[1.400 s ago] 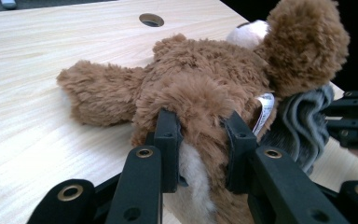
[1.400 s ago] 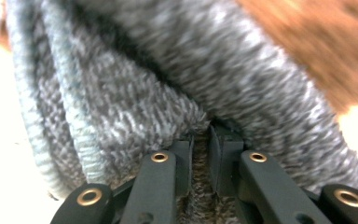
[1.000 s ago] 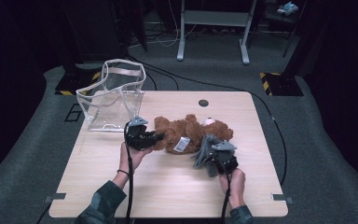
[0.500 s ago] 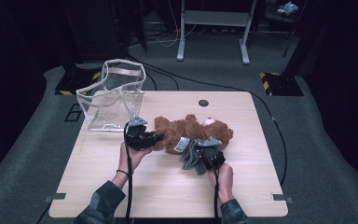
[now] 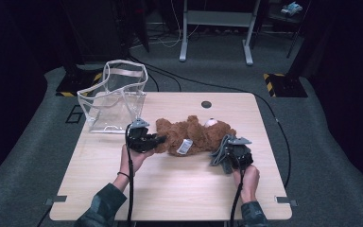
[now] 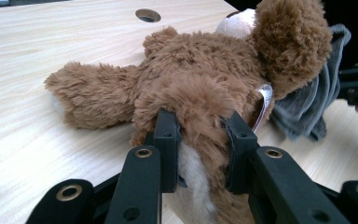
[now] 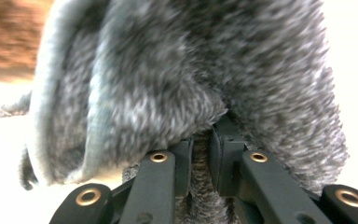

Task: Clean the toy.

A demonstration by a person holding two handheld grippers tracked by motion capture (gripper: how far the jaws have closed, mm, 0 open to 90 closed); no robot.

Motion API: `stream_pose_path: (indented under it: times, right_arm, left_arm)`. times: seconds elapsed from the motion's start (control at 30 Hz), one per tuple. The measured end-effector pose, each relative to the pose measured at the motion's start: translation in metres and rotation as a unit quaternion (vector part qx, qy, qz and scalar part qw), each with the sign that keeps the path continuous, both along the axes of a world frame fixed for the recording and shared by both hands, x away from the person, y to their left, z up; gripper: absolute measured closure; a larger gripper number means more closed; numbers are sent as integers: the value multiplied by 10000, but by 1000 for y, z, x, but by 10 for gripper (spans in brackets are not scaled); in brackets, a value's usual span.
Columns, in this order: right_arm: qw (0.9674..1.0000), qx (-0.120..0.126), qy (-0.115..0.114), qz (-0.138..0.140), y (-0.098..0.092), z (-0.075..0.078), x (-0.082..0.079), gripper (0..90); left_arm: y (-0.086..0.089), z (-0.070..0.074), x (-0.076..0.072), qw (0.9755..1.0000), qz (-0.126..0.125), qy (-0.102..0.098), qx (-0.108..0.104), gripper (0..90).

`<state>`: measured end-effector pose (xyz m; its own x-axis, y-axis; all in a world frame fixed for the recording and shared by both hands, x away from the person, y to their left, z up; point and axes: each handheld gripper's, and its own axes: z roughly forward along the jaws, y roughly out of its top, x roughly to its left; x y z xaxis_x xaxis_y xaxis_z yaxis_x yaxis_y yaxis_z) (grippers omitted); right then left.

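Note:
A brown teddy bear lies on its back across the middle of the wooden table, a white tag on its belly. My left gripper is shut on one of its legs; the pads squeeze the plush from both sides. A grey fuzzy cloth hangs by the bear's head, and the same cloth bunches over my right gripper, whose jaws are shut on a fold of it. In the high view the right gripper sits just right of the bear's head.
A clear plastic tote bag stands upright at the table's back left corner. A round cable hole sits near the far edge. Cables trail from both grippers toward the near edge. Dark floor and a desk frame lie beyond.
My right gripper swung left with the grey cloth along the bear's front, then came back right near the head. The left gripper and the bear have stayed put.

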<state>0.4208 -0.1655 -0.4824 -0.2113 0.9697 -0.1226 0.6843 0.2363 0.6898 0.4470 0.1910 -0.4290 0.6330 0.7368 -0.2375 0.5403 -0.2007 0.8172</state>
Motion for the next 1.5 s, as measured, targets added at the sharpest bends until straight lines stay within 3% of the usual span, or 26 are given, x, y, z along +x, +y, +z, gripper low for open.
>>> stream_pose_path:
  times: [0.1, 0.2, 0.23, 0.27, 0.3, 0.4, 0.5, 0.57, 0.7, 0.73, 0.77, 0.93, 1.1, 1.33, 1.5]
  right_arm:
    - [10000, 32, -11, 24, -2, 3, -6, 808]
    - [9986, 264, 18, 459, 19, 6, -17, 807]
    - [9966, 317, 33, 754, 35, 6, -23, 807]
    - [9919, 318, 83, 1223, 64, 6, -30, 805]
    - [9919, 318, 83, 1223, 64, 6, -30, 805]
    - [9833, 237, 26, 1806, 102, 4, -35, 801]
    - [9787, 213, 31, 2044, 131, 0, -27, 799]
    - [9801, 111, -1, 1982, 139, -1, -22, 798]
    - [9837, 95, 40, 1796, 128, -1, -13, 800]
    - [9875, 185, 90, 1559, 115, 0, -12, 801]
    - [9875, 185, 90, 1559, 115, 0, -12, 801]
    - [9941, 217, 49, 1062, 70, 1, -7, 803]
    - [9964, 492, 89, 684, 36, 0, -2, 803]
    - [9986, 505, 93, 85, -10, 1, 5, 805]
    - [9989, 422, 89, -202, -26, 2, 5, 804]
  left_arm:
    - [0, -1, 1, 10000, -14, 13, -13, 715]
    - [0, -1, 1, 10000, -10, -3, -16, 715]
    - [0, -1, 1, 10000, 13, 19, -15, 715]
    - [0, -1, 1, 10000, 18, 19, -28, 714]
    - [-1, -1, 1, 10000, 15, 28, -12, 714]
    - [-1, -1, 1, 10000, -8, 10, 19, 714]
    - [-1, -2, 1, 10000, -15, 4, 19, 713]
    - [0, -2, 2, 10000, -30, 17, 37, 714]
    - [0, -2, 1, 10000, -53, -2, 66, 714]
    - [0, -2, 2, 10000, -57, 7, 59, 713]
    - [0, -2, 2, 10000, -57, 9, 40, 713]
    - [0, -4, 1, 10000, -38, 20, 30, 713]
    - [0, -4, 1, 10000, -64, 21, 31, 713]
    - [1, -5, 1, 10000, -77, 42, 38, 712]
    - [1, -5, 0, 9999, -91, 36, 45, 711]
